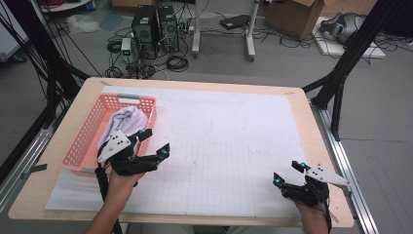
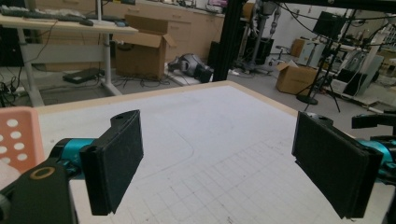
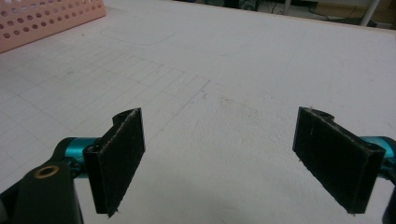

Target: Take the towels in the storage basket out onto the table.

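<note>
From the high view, a pink basket (image 1: 87, 141) sits at the left side of the table (image 1: 302, 126), which is covered by a white gridded mat (image 1: 229, 146). A white cloth (image 1: 127, 121) lies bunched inside the basket, toward its right wall. That cloth is plain from above, while the left gripper view catches just a corner of the basket (image 2: 16, 135) at its left edge and looks past it across the mat to boxes and stands beyond the table.

The left gripper (image 1: 155, 142) hovers at the basket's right wall, just beside the cloth and a little nearer the person; its jaws are spread wide and hold nothing, as the left gripper view (image 2: 217, 158) confirms with bare mat between them.

The right gripper (image 1: 287, 173) is well apart from the basket, near the table's right front corner. Its own view (image 3: 217, 161) shows the jaws released and empty over the mat, with the basket (image 3: 42, 18) far off at the upper left.
</note>
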`<action>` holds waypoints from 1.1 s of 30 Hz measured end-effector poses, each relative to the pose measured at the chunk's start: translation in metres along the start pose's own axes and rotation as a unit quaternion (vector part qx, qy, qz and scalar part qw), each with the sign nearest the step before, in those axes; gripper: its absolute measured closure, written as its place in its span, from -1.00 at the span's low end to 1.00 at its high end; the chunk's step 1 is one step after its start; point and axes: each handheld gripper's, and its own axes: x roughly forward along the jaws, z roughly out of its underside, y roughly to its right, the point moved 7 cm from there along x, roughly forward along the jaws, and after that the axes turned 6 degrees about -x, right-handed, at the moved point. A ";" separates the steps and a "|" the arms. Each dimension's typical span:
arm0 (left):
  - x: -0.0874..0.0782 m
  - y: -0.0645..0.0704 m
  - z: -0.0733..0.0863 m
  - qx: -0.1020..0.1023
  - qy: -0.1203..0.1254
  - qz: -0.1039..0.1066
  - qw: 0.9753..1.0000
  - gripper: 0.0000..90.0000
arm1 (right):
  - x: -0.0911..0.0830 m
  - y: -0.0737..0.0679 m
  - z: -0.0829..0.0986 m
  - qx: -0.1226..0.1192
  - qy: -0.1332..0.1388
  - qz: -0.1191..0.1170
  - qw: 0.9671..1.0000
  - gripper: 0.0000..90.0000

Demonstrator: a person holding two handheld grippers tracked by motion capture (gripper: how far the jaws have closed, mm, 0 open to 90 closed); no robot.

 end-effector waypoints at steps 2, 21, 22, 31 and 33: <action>-0.004 -0.002 -0.010 0.007 0.003 -0.007 1.000 -0.63 | 0.000 0.000 0.000 0.002 0.000 0.000 1.000 -0.65; -0.031 -0.096 -0.041 -0.005 -0.024 -0.120 0.992 -0.63 | 0.000 0.000 0.002 0.005 -0.006 0.001 1.000 -0.65; -0.031 -0.096 -0.041 -0.005 -0.024 -0.120 0.992 -0.63 | 0.000 0.000 0.002 0.005 -0.006 0.001 1.000 -0.65; -0.021 -0.130 -0.023 -0.011 -0.104 -0.158 0.982 -0.63 | 0.001 0.000 0.003 0.003 -0.008 0.001 1.000 -0.65; -0.017 -0.137 -0.018 -0.018 -0.125 -0.165 0.978 -0.63 | 0.001 0.000 0.003 0.004 -0.008 0.000 1.000 -0.65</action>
